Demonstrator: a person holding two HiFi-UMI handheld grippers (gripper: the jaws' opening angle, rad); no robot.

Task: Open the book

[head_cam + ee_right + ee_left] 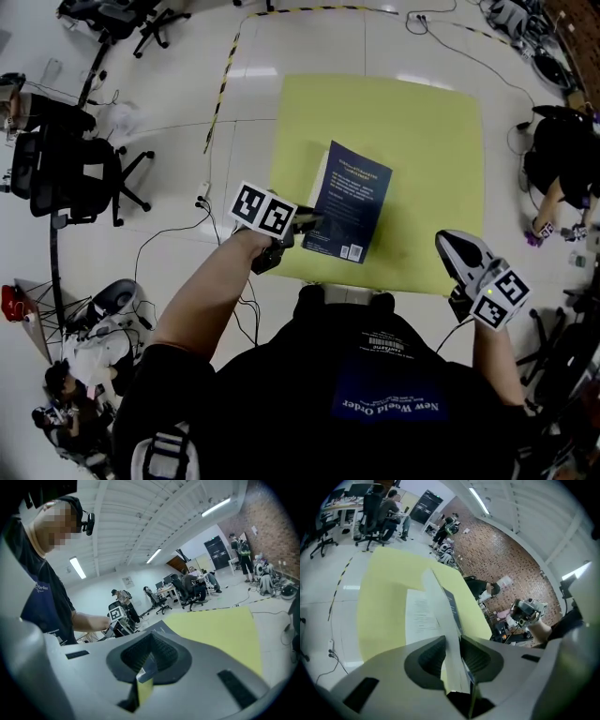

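The book lay near the centre of the head view on the yellow mat, dark blue cover up, with its pale page edges facing the left of the frame. The left gripper sat at that left edge, near the book's lower corner. In the left gripper view its jaws were clamped on the cover, which rose edge-on between the pads. 1 printed page lay exposed to its left. I could not tell whether a few leaves were pinched along with the cover. The right gripper hung at the lower right of the head view, off the mat's corner and well apart from the book. Its jaws were drawn together on nothing.

The opening seemed to be part-way through, with the cover raised but not laid over. Doing it well likely meant swinging the pinched edge in an arc about the spine at the book's right side, not pulling outward, which would probably drag the whole book across the mat. The grip needed to be firm yet shallow, since a thin cover could crease or slip free.
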